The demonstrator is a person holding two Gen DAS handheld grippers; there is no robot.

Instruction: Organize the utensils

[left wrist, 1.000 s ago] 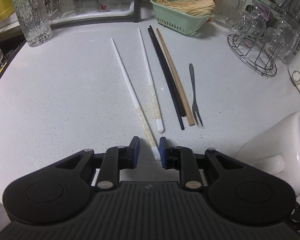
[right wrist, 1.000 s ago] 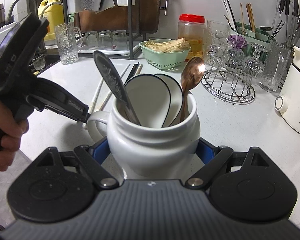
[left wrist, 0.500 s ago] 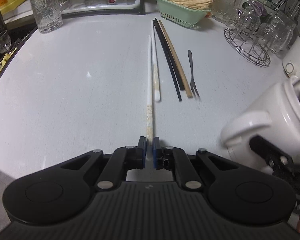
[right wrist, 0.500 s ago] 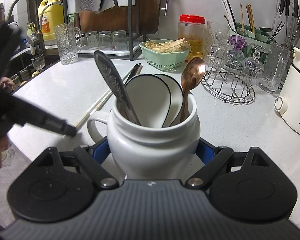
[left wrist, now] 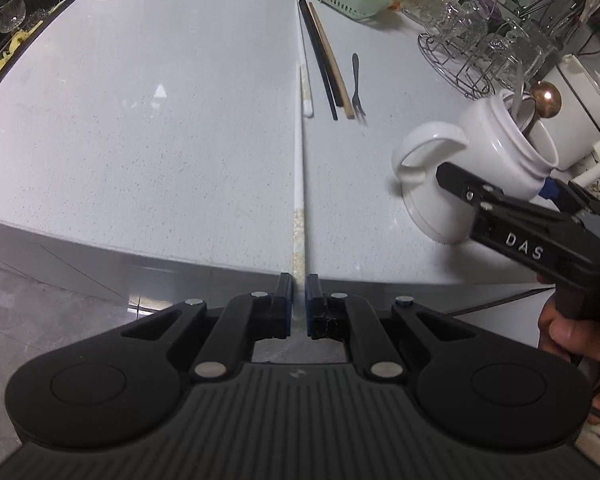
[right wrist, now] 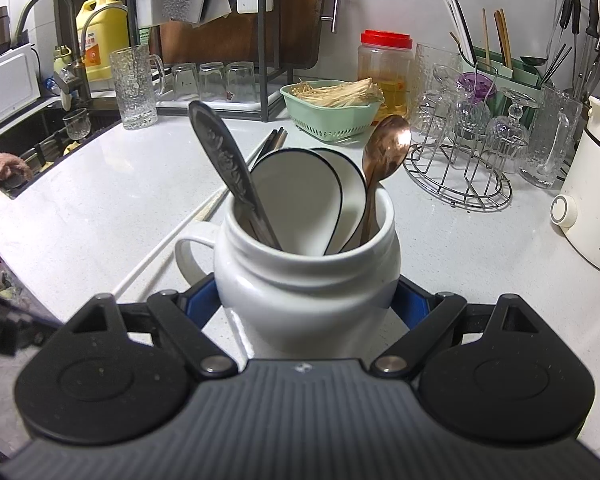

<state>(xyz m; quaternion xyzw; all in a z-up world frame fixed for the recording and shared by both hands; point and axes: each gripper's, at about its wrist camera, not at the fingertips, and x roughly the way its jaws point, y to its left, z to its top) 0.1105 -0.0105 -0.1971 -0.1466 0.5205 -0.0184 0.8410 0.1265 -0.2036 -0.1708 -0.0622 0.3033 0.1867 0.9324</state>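
The left gripper (left wrist: 298, 304) pinches the near end of a white chopstick (left wrist: 299, 152) that runs straight ahead over the counter (left wrist: 140, 140), while the right gripper (right wrist: 306, 304) clamps the white jar (right wrist: 308, 280).

Spoon bowls sit hidden inside the white jar (right wrist: 308, 280); the fork's (left wrist: 356, 84) tines blur.

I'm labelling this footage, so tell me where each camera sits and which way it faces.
Left wrist: on the left gripper, looking along a held white chopstick across the pale speckled counter; the right gripper and a hand show.
Right wrist: on the right gripper, facing the gripped white ceramic jar.
Shared: jar, chopstick, counter.
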